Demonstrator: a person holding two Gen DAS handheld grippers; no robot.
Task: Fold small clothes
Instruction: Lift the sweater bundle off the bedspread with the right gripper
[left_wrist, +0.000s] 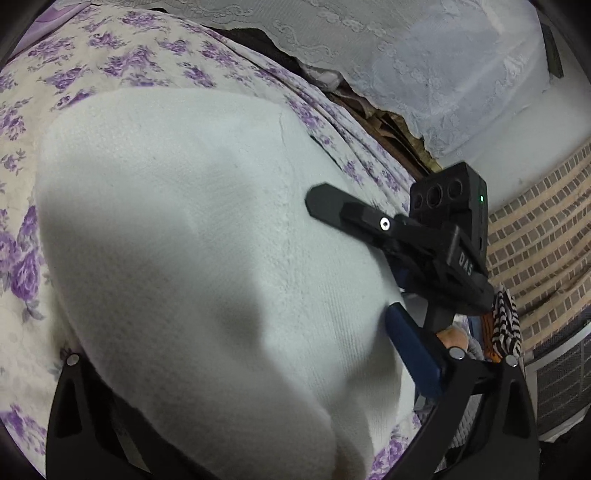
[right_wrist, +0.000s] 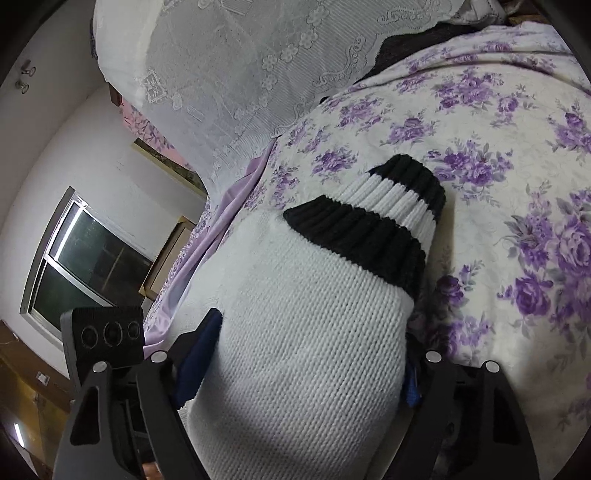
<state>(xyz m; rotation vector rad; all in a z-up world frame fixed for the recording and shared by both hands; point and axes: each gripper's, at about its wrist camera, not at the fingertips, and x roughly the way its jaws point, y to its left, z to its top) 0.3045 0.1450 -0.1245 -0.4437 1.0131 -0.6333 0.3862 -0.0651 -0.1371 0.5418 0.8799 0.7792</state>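
A white knitted sweater lies on the purple-flowered bedspread and drapes over my left gripper, hiding its fingertips; only one blue pad shows at the cloth's right edge. My right gripper reaches in from the right, its black finger lying on the sweater's edge. In the right wrist view a white sleeve with a black-and-white striped ribbed cuff sits between my right gripper's jaws, which hold it. The left gripper's camera block shows at lower left.
A white lace cloth hangs over the bed's far end. A brick-patterned wall stands at the right of the left wrist view. A window and white wall are at the left of the right wrist view.
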